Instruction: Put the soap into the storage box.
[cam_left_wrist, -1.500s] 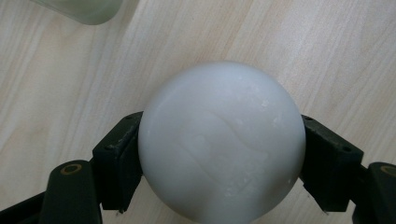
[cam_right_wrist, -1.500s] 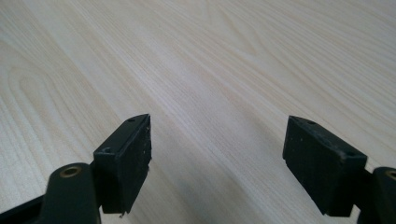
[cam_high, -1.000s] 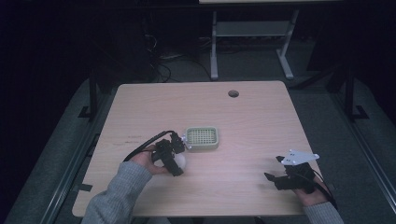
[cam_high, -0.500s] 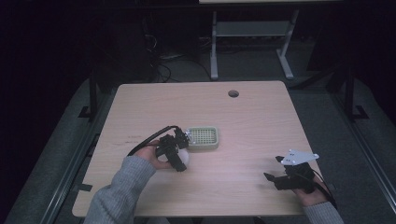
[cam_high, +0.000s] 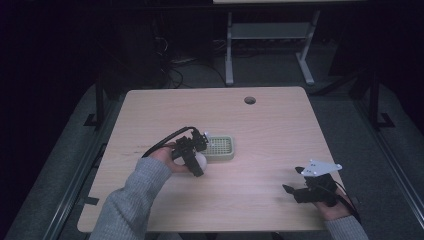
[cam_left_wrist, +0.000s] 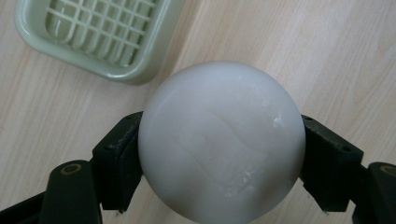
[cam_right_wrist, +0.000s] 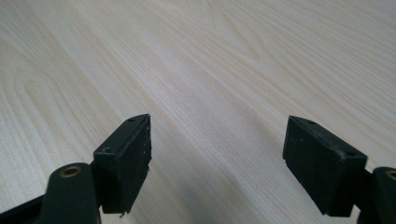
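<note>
The light wooden table (cam_high: 260, 145) carries a pale green slatted tray (cam_high: 220, 147) a little left of its middle, with a round cable hole (cam_high: 249, 100) near the far edge at about twelve o'clock. Since a second ago the tray has kept its place, while the left gripper (cam_high: 199, 162) has swung slightly, so that it now sits at the tray's seven o'clock, just beside its near-left corner. In the left gripper view its two black jaws are spread wide and pressed against either side of a smooth white ball (cam_left_wrist: 219, 144), which they hold above the bare wood; the tray (cam_left_wrist: 100, 37) lies at about eleven o'clock from the ball, close by but apart from it. The right gripper (cam_high: 295, 189) rests at the table's near-right corner, roughly four o'clock from the tray and well apart from it, unmoved since the earlier frames. In the right gripper view its jaws stand wide apart over bare wood, gripping nothing.
</note>
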